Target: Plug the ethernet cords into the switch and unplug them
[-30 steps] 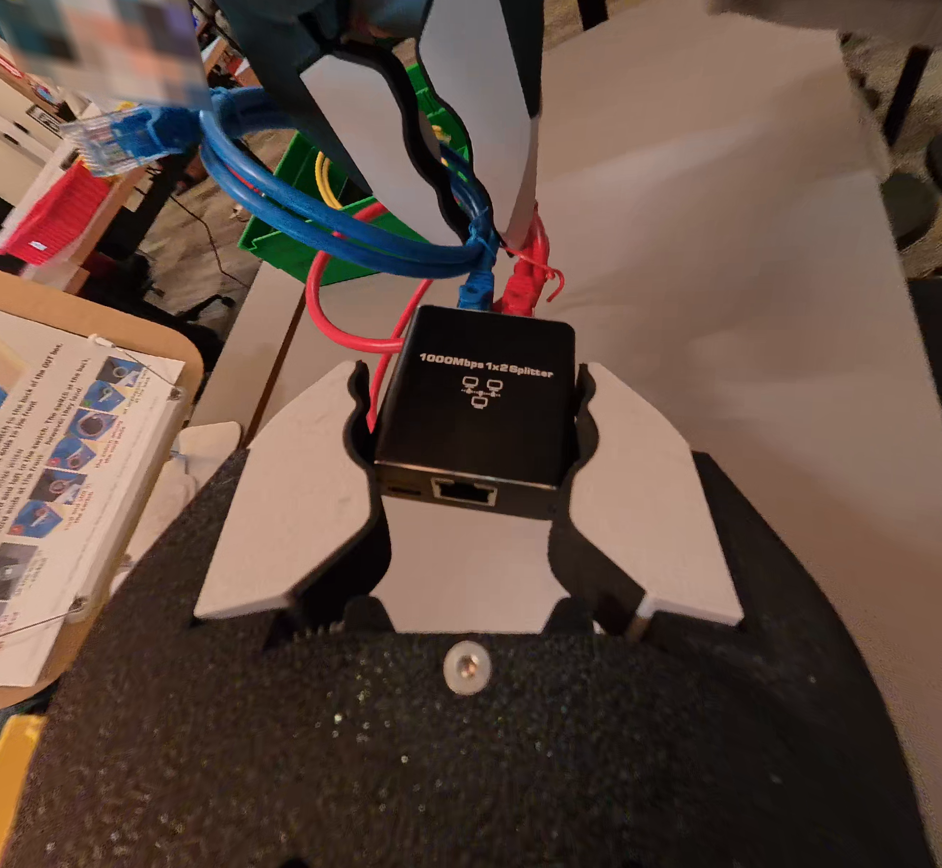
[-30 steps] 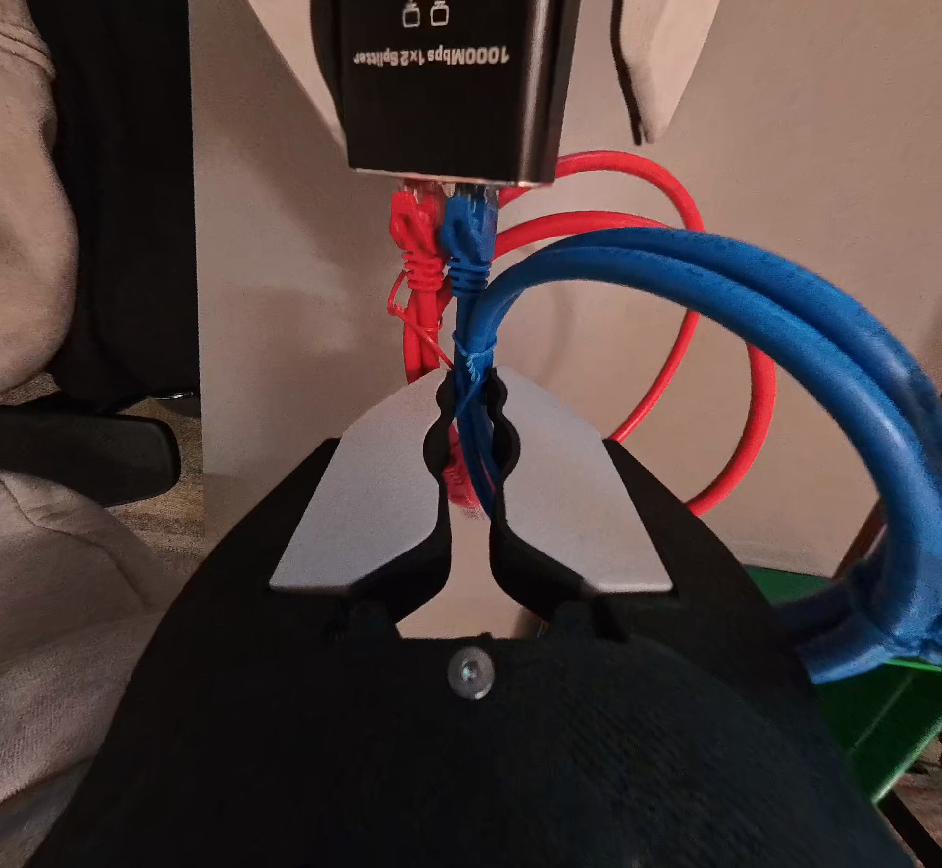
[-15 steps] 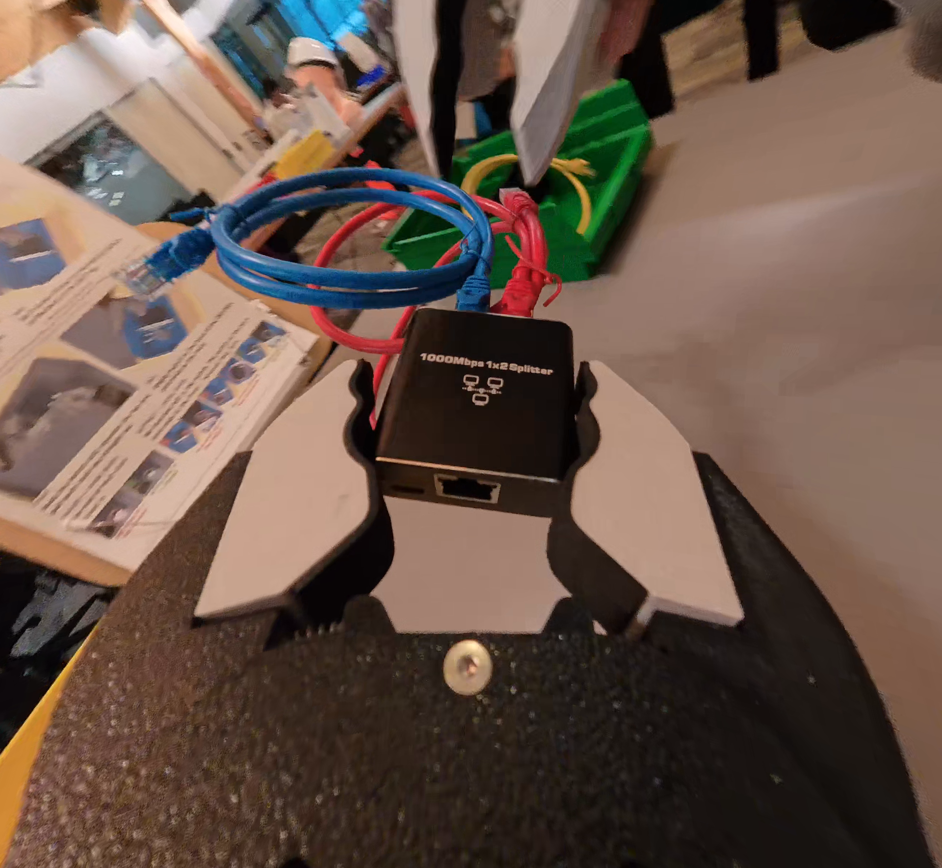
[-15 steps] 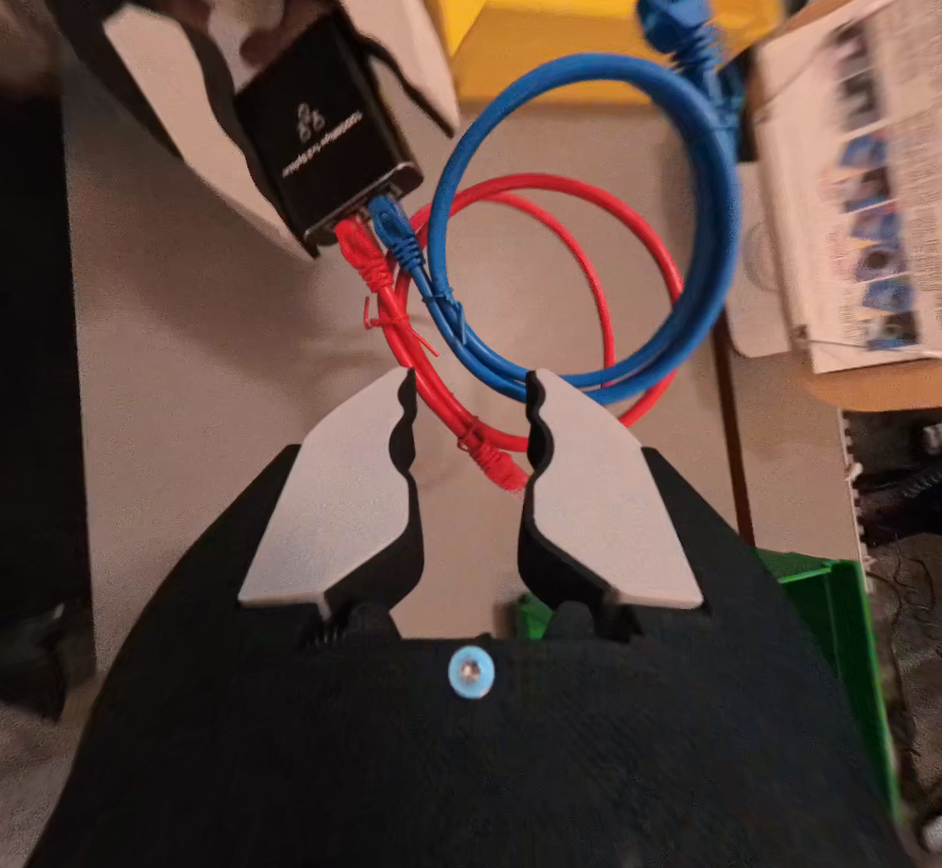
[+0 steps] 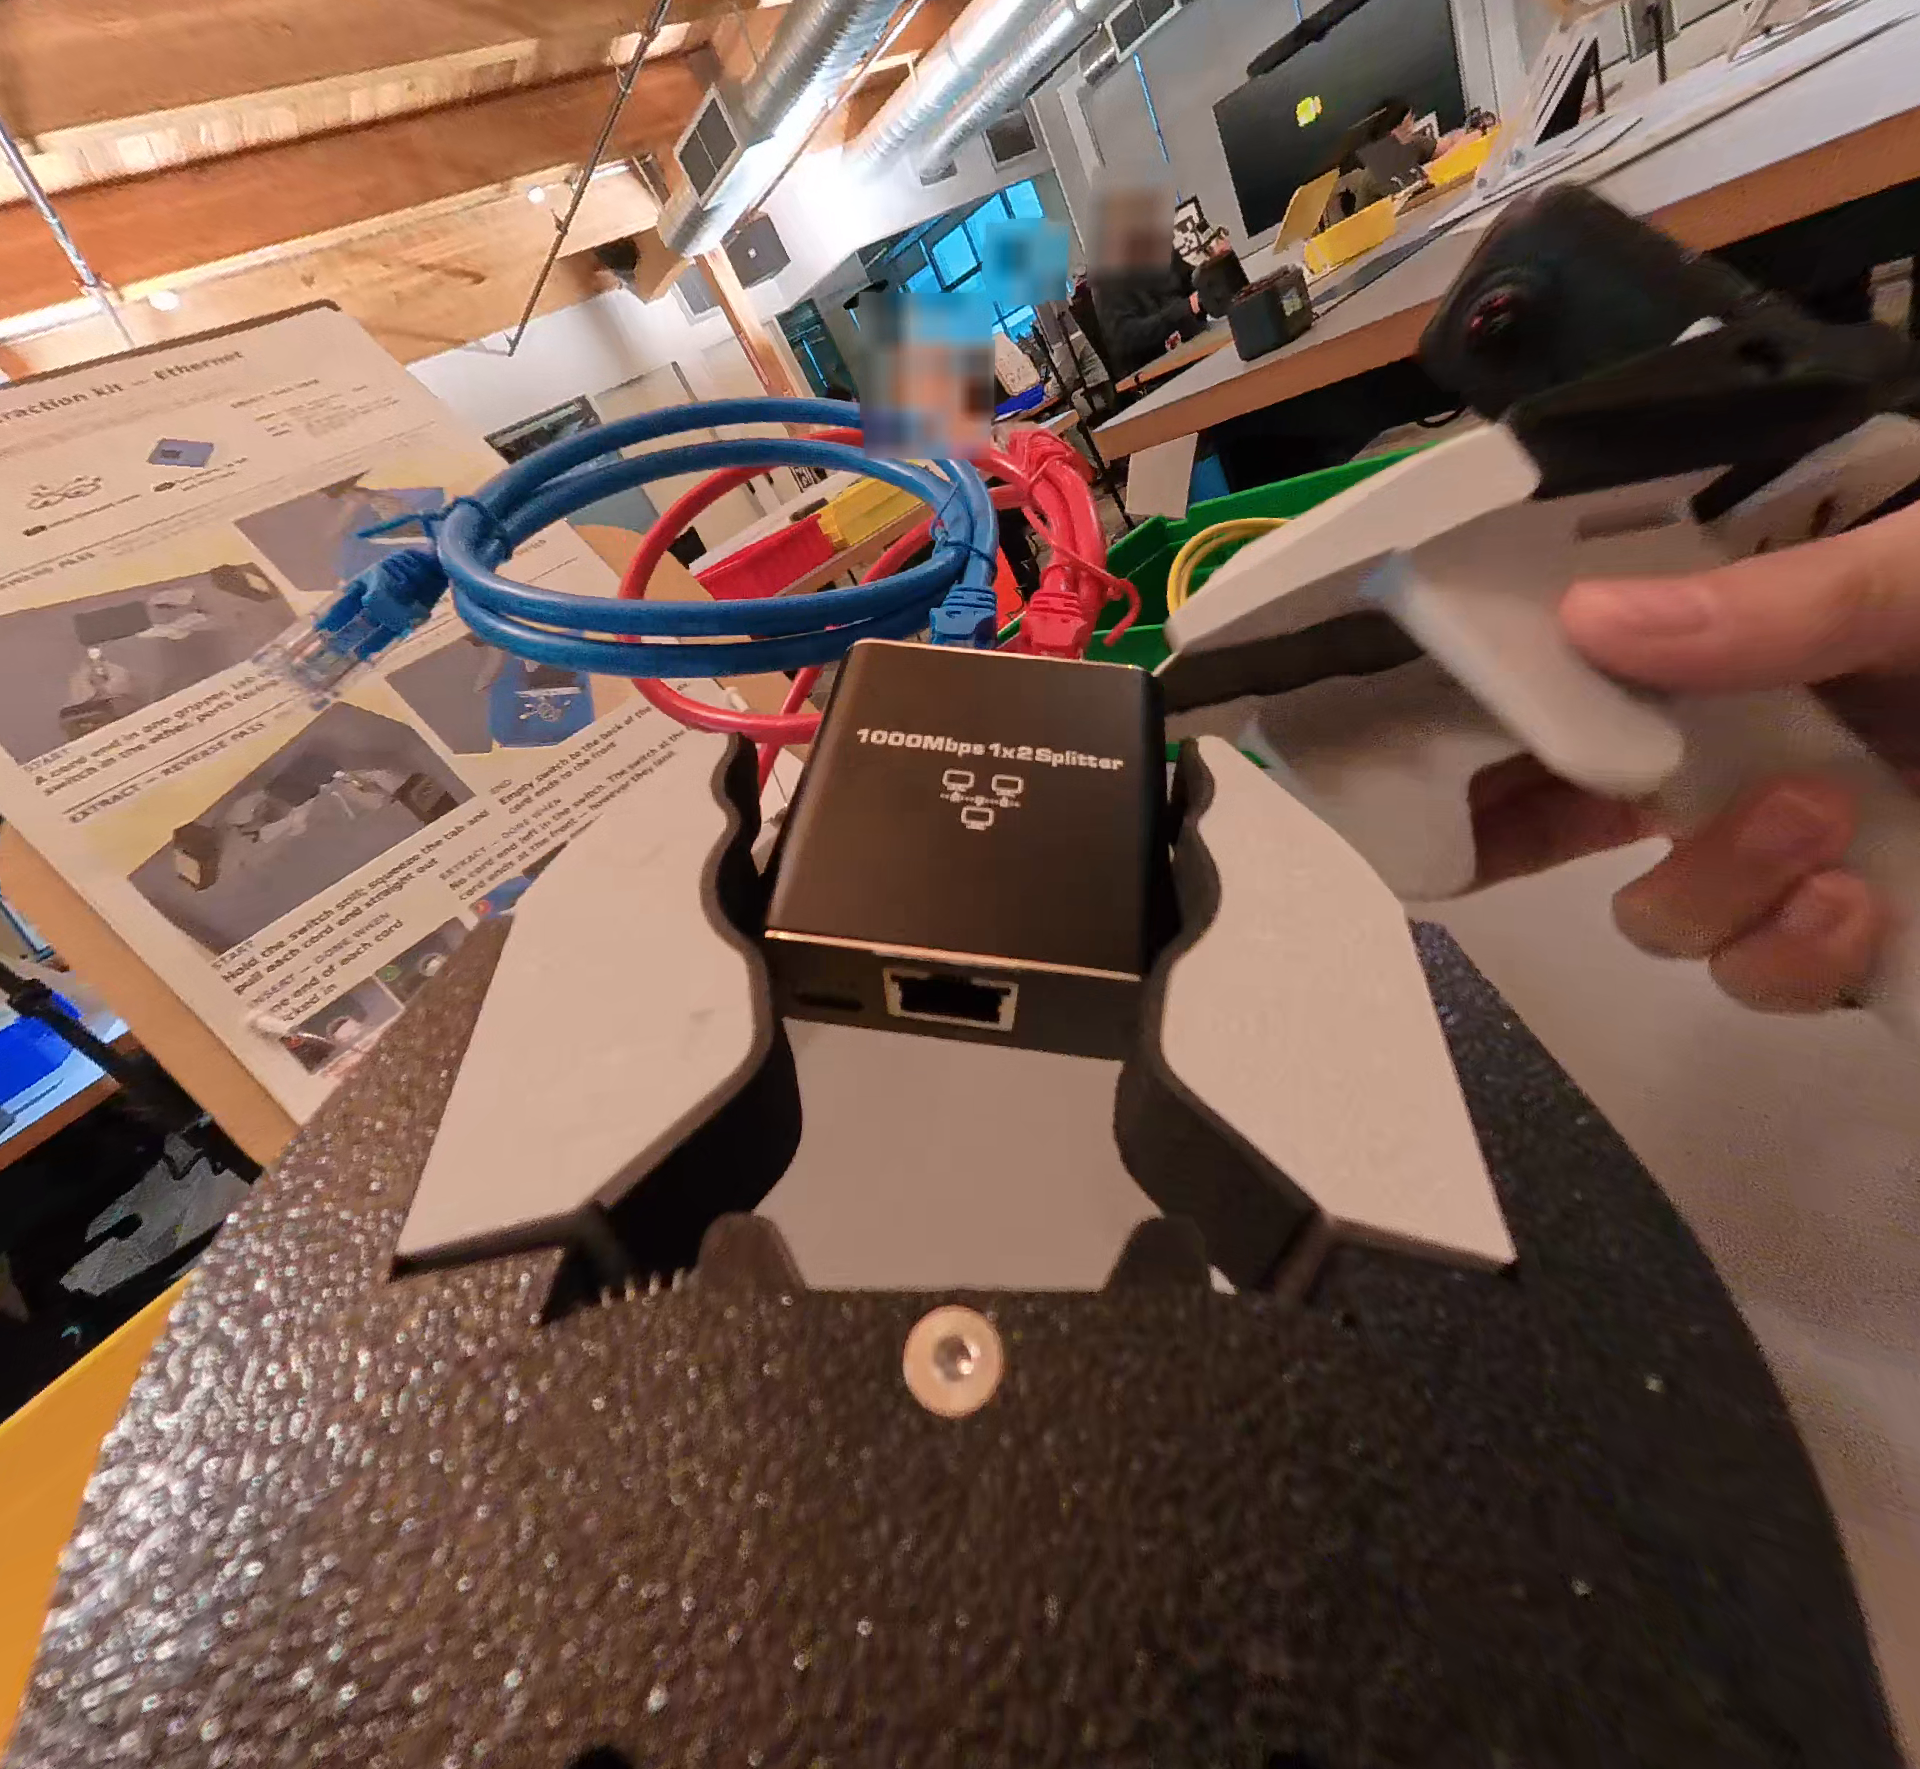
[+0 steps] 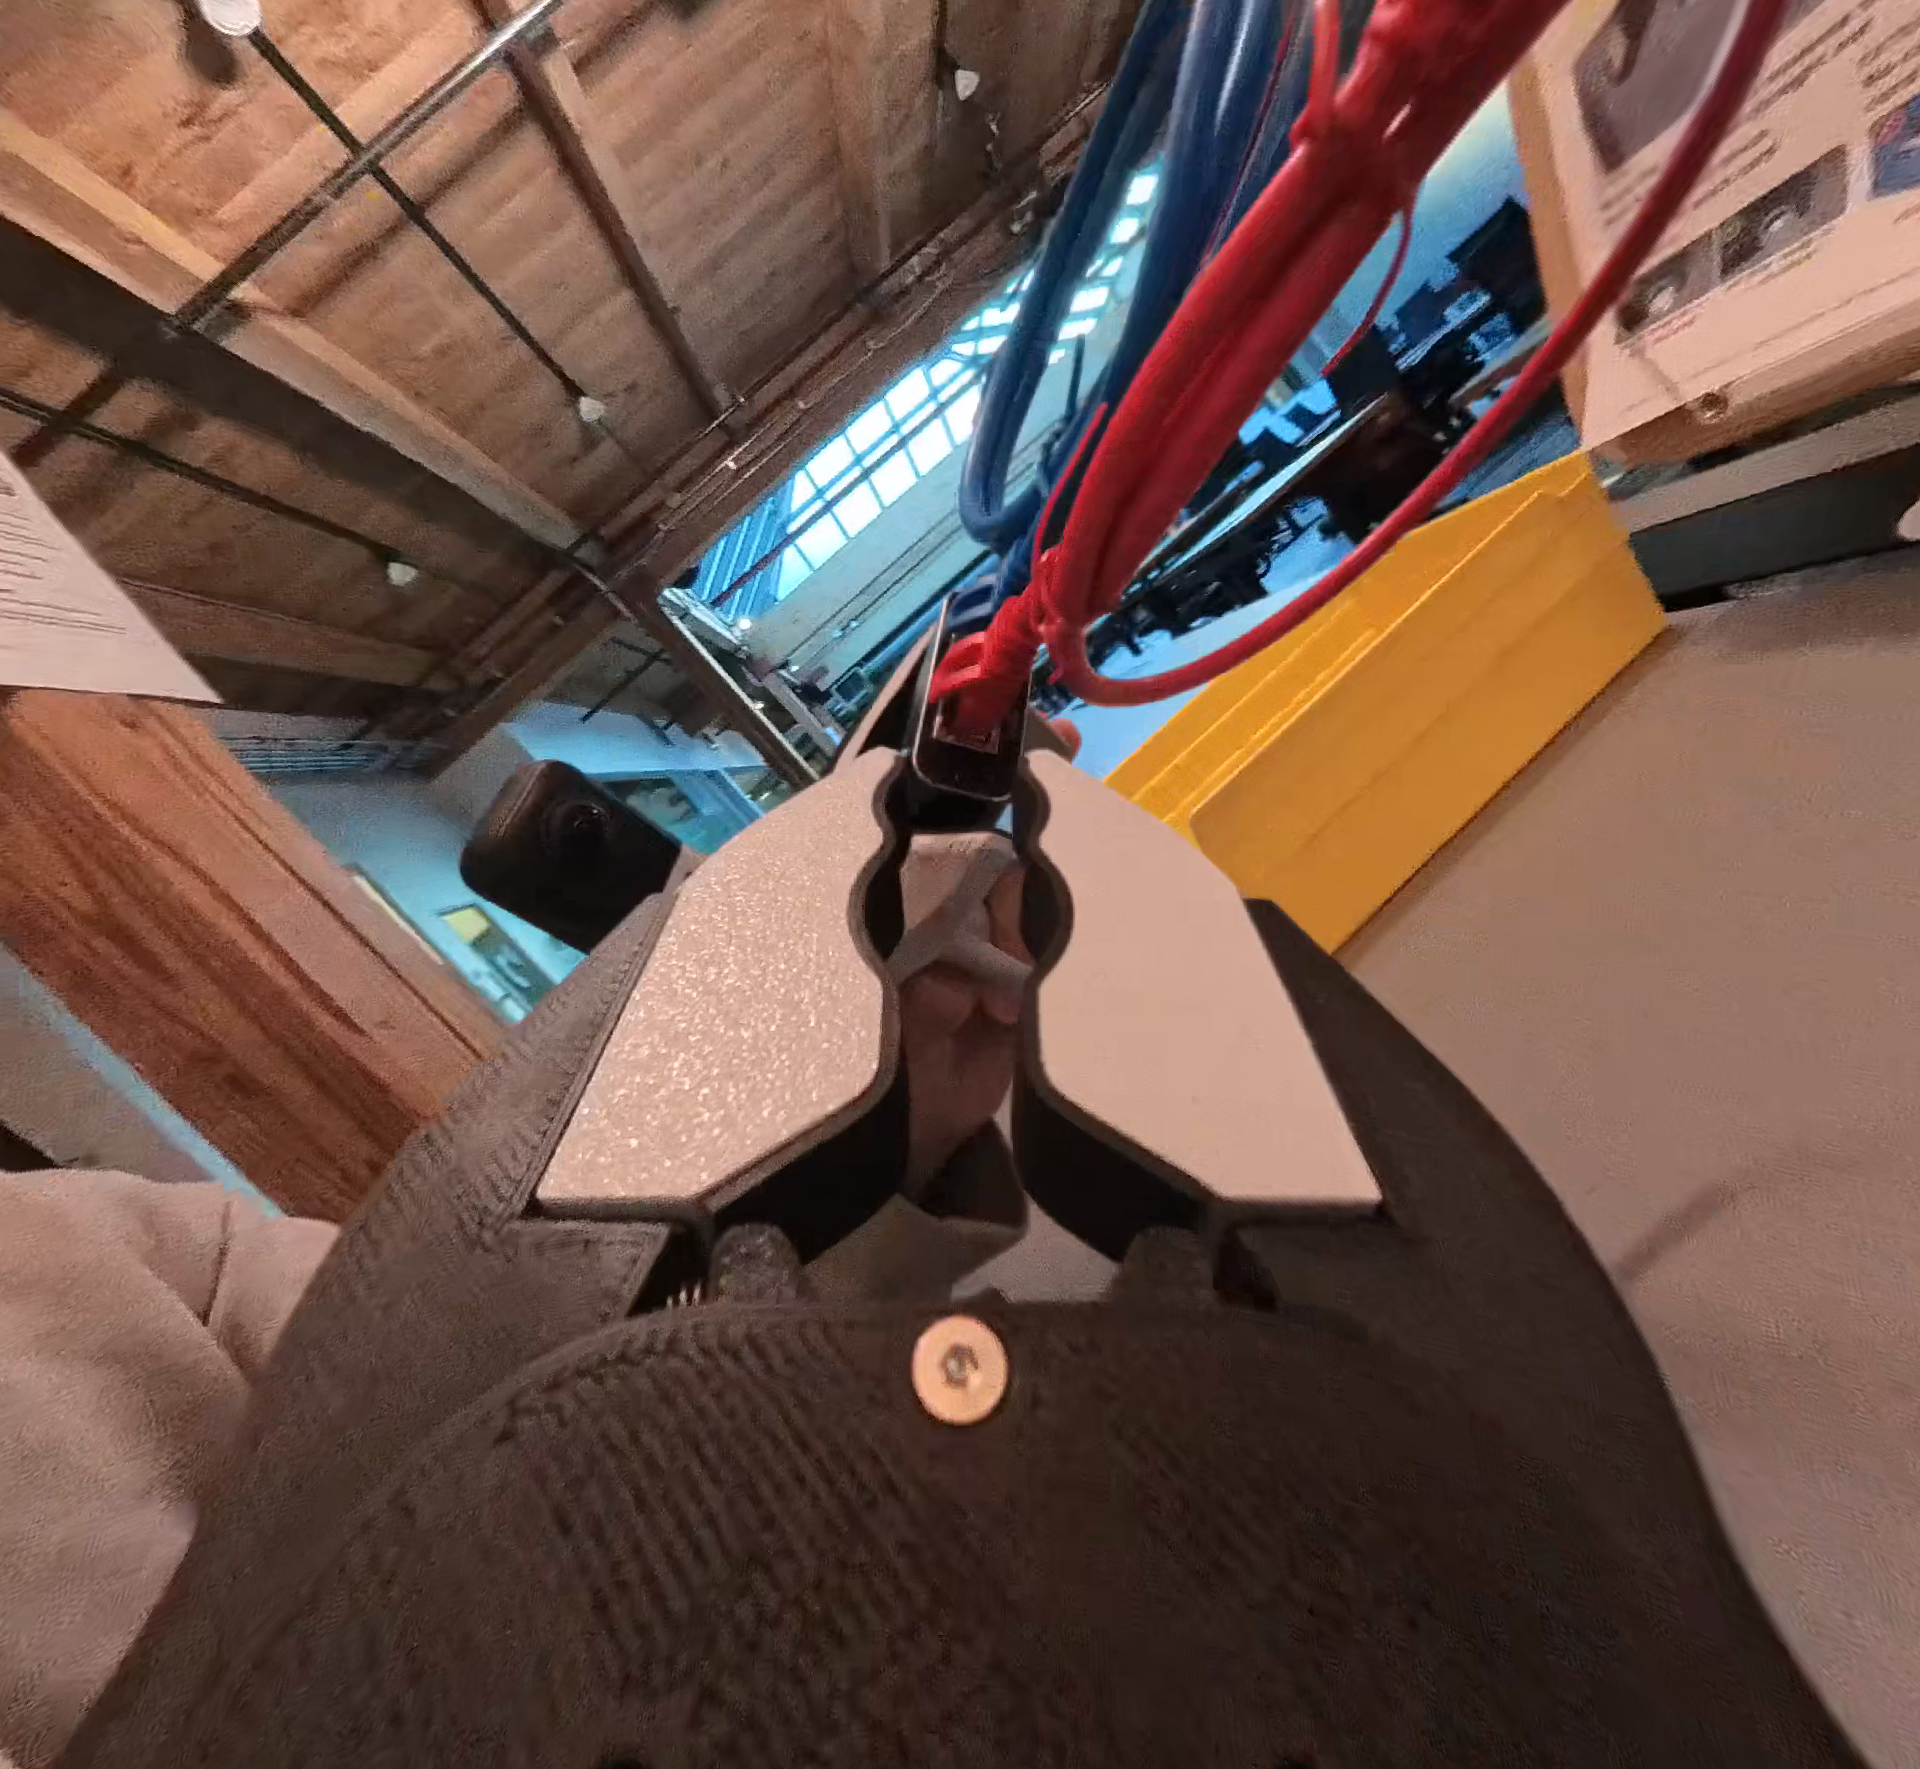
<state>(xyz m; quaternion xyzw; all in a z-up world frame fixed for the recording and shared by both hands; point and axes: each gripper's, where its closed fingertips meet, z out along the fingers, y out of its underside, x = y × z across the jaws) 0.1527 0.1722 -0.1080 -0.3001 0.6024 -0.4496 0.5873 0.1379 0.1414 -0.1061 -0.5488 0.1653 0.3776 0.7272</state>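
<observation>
My left gripper (image 5: 966, 769) is shut on the black switch (image 5: 966, 846) and holds it in the air, empty front port facing the camera. A coiled blue cord (image 5: 707, 576) and a coiled red cord (image 5: 1049, 514) are plugged into its far end. The blue cord's other plug (image 5: 343, 618) hangs free at the left. My right gripper (image 5: 1179, 665), held by a hand (image 5: 1766, 784), comes in from the right at the switch's far right corner. In the right wrist view its fingertips (image 6: 956, 774) stand a little apart around the switch's end (image 6: 961, 753), below the red plug (image 6: 977, 670). Contact is unclear.
An instruction board (image 5: 208, 628) stands at the left and also shows in the right wrist view (image 6: 1766, 161). A green bin (image 5: 1174, 556) with a yellow cord lies behind the switch. A yellow bin (image 6: 1403, 680) sits on the grey table (image 6: 1714, 992). People sit at far tables.
Both grippers have tilted upward, lifting the switch. The right gripper let go of the blue cord, swung round to the switch's right side, and its jaws have narrowed since half a second ago.
</observation>
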